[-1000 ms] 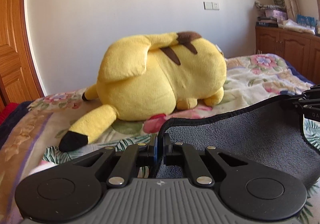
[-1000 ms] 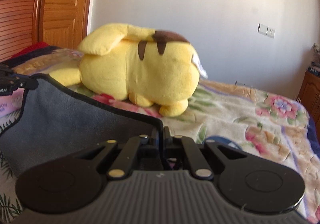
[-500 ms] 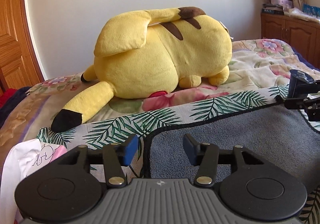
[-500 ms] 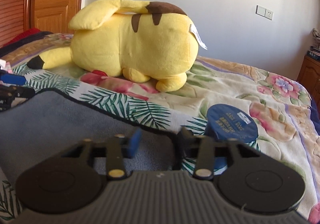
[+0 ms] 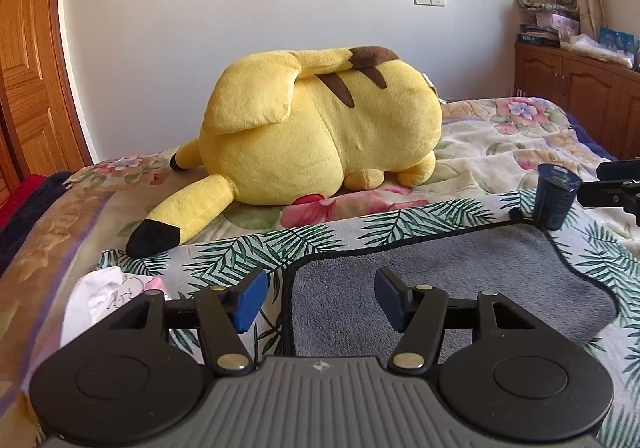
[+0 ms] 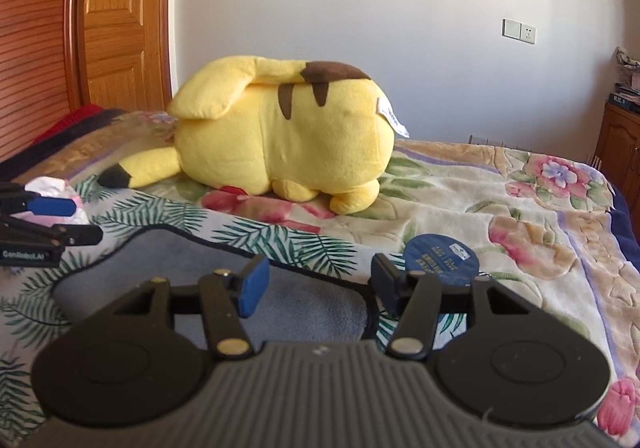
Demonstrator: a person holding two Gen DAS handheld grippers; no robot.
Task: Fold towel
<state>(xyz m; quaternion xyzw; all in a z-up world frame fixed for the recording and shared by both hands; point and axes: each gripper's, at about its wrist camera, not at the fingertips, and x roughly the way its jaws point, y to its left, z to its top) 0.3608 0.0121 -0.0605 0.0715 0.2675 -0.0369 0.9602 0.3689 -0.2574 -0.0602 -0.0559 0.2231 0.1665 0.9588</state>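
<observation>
A grey towel point(image 5: 460, 280) with a black hem lies flat on a palm-leaf cloth point(image 5: 256, 252) on the bed. It also shows in the right wrist view point(image 6: 224, 280). My left gripper point(image 5: 318, 298) is open and empty over the towel's near left corner. My right gripper point(image 6: 318, 288) is open and empty over the towel's right corner. The right gripper's fingers point(image 5: 612, 183) show at the right edge of the left wrist view, and the left gripper's fingers point(image 6: 44, 219) show at the left edge of the right wrist view.
A big yellow plush toy point(image 5: 320, 127) lies on the floral bedspread point(image 6: 520, 207) behind the towel. A dark blue round tag point(image 6: 440, 258) hangs at the towel's right corner. White and pink cloth point(image 5: 108, 296) lies at left. Wooden cabinets point(image 5: 580, 95) stand at right.
Both grippers were shut on the towel's lifted edge one second ago. They lowered it onto the bed, opened and let go. The towel now lies flat and both grippers have pulled back.
</observation>
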